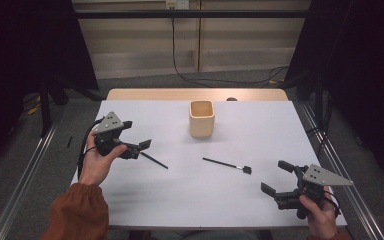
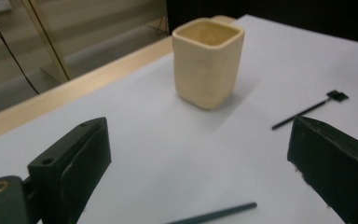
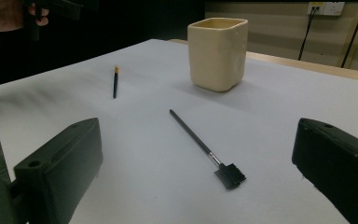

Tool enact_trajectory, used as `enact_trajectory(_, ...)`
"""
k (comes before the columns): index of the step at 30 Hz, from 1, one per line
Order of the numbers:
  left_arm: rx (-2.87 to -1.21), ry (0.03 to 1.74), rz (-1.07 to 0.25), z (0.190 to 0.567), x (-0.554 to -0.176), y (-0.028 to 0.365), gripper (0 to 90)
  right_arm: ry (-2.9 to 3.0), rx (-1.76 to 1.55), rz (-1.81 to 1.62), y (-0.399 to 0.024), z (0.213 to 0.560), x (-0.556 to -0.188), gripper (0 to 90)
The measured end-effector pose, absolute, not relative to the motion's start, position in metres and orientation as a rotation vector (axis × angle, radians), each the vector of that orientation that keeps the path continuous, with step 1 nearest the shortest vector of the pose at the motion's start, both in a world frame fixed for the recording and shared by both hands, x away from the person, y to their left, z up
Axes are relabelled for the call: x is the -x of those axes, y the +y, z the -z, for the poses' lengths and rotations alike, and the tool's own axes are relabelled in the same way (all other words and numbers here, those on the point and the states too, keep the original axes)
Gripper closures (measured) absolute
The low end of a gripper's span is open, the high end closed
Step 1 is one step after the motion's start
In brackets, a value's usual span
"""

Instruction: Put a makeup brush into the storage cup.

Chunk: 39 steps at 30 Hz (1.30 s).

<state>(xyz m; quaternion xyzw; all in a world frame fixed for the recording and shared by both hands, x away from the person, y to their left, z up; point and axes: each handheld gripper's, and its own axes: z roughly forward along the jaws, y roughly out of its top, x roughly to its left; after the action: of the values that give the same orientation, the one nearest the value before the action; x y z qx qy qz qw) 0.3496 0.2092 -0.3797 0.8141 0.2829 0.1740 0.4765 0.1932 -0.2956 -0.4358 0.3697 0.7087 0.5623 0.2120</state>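
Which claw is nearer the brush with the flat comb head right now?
Right. The right claw, open, sits just past the brush on its comb-head side, apart from it. The left claw, also open, hovers farther away beyond its handle tip, over the pencil.

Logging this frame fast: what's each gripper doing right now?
Left gripper: open, holding nothing, beside a thin black stick.
Right gripper: open, holding nothing.

A cream, square-mouthed ceramic cup [image 1: 202, 119] stands upright ahead of the left tool [image 1: 136, 134], well beyond the right tool [image 1: 276, 177]. A white tabletop [image 1: 260, 130] lies under both tools. 1 black cable [image 1: 173, 50] hangs far beyond them.
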Motion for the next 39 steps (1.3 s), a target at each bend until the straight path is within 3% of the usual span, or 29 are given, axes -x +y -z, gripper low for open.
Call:
enact_trajectory(16,-2.26,0.721,-0.344,0.372,-0.374,0.208,5.5,1.973,-1.034,-1.55,-0.296,0.436,-0.193,0.3)
enact_trajectory(21,-2.402,0.721,-0.224,0.377,-0.385,0.2,5.0,1.989,-1.031,-1.547,-0.295,0.436,-0.194,0.3)
enact_trajectory(29,-2.492,0.739,-0.233,0.387,-0.391,0.195,5.8,1.999,-1.024,-1.545,-0.294,0.437,-0.194,0.2)
enact_trajectory(39,-2.679,0.614,-0.131,0.401,-0.401,0.181,7.7,2.018,-1.024,-1.536,-0.293,0.438,-0.194,0.1)
